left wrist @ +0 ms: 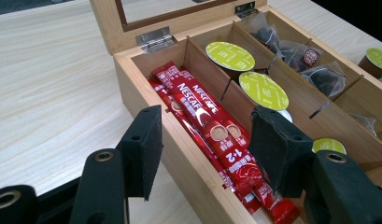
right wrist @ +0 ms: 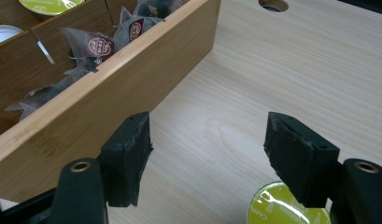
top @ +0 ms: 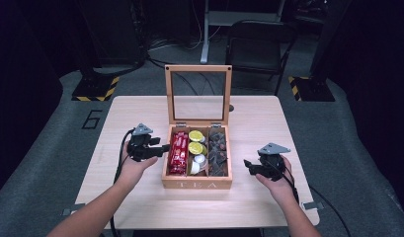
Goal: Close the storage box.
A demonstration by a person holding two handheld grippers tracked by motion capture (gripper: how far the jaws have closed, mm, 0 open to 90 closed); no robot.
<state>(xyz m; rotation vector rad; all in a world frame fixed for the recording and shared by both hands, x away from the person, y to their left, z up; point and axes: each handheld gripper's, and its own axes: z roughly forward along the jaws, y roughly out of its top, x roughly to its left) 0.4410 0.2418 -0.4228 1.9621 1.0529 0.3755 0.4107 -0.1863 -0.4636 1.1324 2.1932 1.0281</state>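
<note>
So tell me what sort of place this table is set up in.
Probably a lab or recording studio, not a home: the wooden table sits on grey carpet between black stands with yellow-black hazard-striped bases, loose cables run along the floor behind, and a folding chair stands there.

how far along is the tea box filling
Mostly done: the open wooden tea box already holds red coffee sticks, green-lidded capsules and dark tea bags. In hand: nothing; the right gripper stands open above one green-lidded capsule on the table. Left: box that capsule, shut the lid.
</note>
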